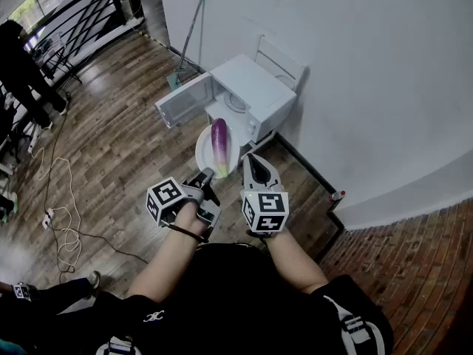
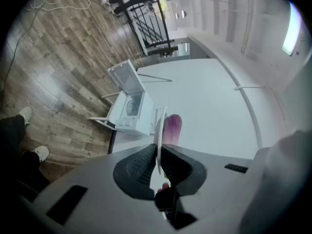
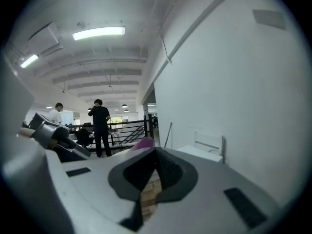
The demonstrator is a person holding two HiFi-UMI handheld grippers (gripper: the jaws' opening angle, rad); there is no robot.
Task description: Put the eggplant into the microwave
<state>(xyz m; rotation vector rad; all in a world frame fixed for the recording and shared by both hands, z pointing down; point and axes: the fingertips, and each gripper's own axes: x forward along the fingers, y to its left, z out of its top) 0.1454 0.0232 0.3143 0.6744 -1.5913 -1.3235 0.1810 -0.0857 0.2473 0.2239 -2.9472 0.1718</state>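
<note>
The left gripper (image 1: 205,174) pinches the near rim of a white plate (image 1: 202,148), forearm stretched forward and tipped slightly down. The eggplant (image 1: 219,145) lies on that plate. Just right, the right gripper (image 1: 255,166) is closed on nothing. The microwave (image 1: 255,95) (door open) stands farther off.

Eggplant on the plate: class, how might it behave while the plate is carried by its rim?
The eggplant looks rounded and glossy, so it would probably roll or slide if the plate tilts. The left gripper pinches only one edge of the rim, so the eggplant's weight may lever the plate downward.
</note>
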